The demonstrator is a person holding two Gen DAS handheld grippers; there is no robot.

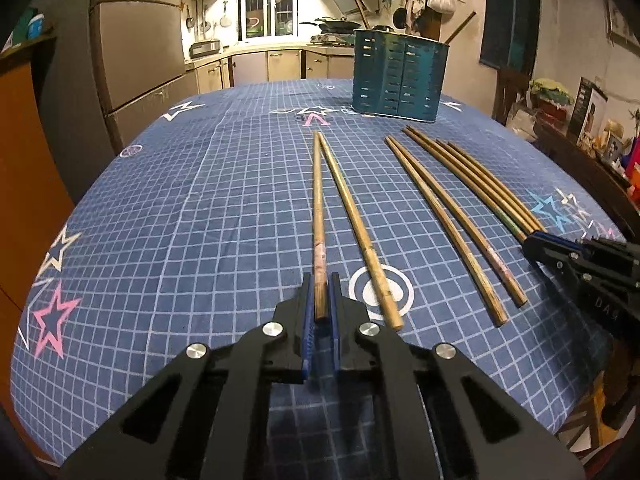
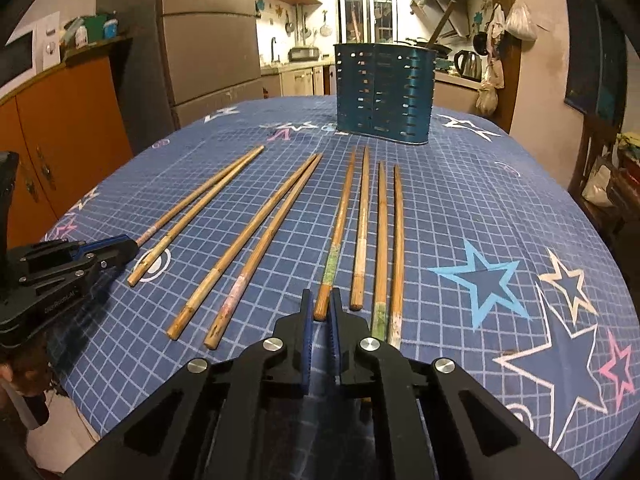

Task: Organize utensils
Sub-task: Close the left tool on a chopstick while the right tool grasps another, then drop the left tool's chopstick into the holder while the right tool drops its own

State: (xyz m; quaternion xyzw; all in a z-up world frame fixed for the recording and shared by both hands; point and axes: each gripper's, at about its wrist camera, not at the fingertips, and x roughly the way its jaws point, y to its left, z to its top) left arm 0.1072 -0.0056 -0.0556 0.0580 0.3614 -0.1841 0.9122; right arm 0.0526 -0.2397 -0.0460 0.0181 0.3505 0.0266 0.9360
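Chopstick end between left hand-held gripper pads

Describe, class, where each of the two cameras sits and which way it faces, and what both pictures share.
Left wrist: sits on the left gripper, looking down its fingers, shut on the leftmost chopstick; the right gripper shows at the right edge.
Right wrist: sits on the right gripper, fingers closed at the green-banded chopstick; the left gripper shows at left.
Shared: eight chopsticks, blue slotted utensil holder, star-print tablecloth.
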